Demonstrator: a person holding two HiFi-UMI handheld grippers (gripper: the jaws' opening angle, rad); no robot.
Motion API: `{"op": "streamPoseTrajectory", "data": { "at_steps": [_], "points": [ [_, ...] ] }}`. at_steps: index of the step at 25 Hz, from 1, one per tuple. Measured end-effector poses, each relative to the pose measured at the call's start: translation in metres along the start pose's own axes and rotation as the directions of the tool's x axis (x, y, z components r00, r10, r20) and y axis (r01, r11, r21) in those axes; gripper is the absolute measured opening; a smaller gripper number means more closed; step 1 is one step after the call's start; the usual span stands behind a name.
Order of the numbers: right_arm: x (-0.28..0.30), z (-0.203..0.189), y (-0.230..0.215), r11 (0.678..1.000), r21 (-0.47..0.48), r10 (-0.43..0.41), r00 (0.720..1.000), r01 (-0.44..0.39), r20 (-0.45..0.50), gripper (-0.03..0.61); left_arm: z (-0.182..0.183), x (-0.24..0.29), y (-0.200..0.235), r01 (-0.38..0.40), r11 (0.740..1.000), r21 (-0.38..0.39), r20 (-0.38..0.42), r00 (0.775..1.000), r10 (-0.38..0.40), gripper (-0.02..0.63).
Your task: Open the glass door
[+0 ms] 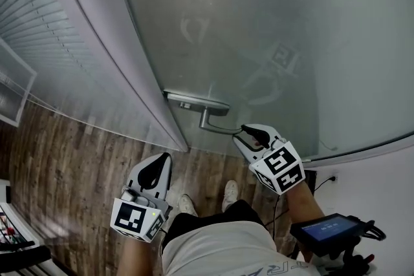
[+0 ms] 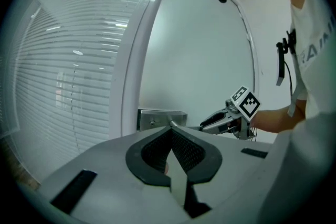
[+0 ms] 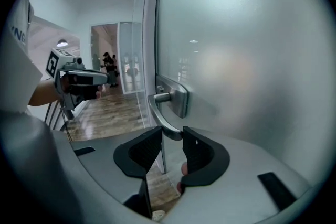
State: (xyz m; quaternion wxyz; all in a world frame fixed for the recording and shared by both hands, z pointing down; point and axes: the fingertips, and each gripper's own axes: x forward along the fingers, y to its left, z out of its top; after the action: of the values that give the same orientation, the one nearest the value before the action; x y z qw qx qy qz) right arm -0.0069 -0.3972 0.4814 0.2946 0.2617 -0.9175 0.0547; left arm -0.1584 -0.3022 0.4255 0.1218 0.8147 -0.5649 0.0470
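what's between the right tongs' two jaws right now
The free end of the door's lever handle, filling the gap at the tips of the right tongs. The right gripper view shows it.

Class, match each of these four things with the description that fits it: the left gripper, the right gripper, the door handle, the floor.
Things:
1. left gripper
2. right gripper
3. door handle
4. floor

Descriptions:
A. wooden planks
B. jaws closed on the handle's end
C. silver metal, mounted on the frosted glass door
D. jaws together, nothing between them

Pairs: 1-D; 2-B; 3-C; 4-A
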Motion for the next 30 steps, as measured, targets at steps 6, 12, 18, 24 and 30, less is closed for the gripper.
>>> {"op": "streamPoseTrajectory", "data": {
  "at_steps": [6, 12, 18, 24, 30],
  "points": [
    [0.000, 0.002, -0.004, 0.999, 0.028, -0.031, 1.000, 0.031, -0.003, 0.129, 0.006, 0.003, -0.001, 0.015, 1.000, -0.001, 0.003, 1.000, -0.015, -0.006],
    [0.015, -0.008, -0.006, 0.995, 0.101, -0.013, 1.000, 0.013, 0.000, 0.130, 0.012, 0.008, 0.000, 0.023, 1.000, -0.008, 0.028, 0.999, -0.023, -0.006],
    [0.021, -0.019, -0.016, 0.985, 0.167, -0.063, 0.995, 0.049, 0.076, 0.132, 0.010, 0.015, -0.002, 0.005, 0.999, -0.038, 0.059, 0.998, -0.003, -0.006],
    [0.030, -0.011, -0.034, 0.982, 0.174, -0.093, 0.991, 0.075, 0.098, 0.133, 0.012, 0.021, -0.010, 0.025, 0.999, -0.028, 0.056, 0.998, -0.023, -0.006],
    [0.042, -0.003, -0.048, 0.981, 0.174, -0.105, 0.991, 0.090, 0.078, 0.133, 0.013, 0.023, -0.012, 0.034, 0.999, -0.033, 0.055, 0.998, -0.032, -0.006]
  ]
}}
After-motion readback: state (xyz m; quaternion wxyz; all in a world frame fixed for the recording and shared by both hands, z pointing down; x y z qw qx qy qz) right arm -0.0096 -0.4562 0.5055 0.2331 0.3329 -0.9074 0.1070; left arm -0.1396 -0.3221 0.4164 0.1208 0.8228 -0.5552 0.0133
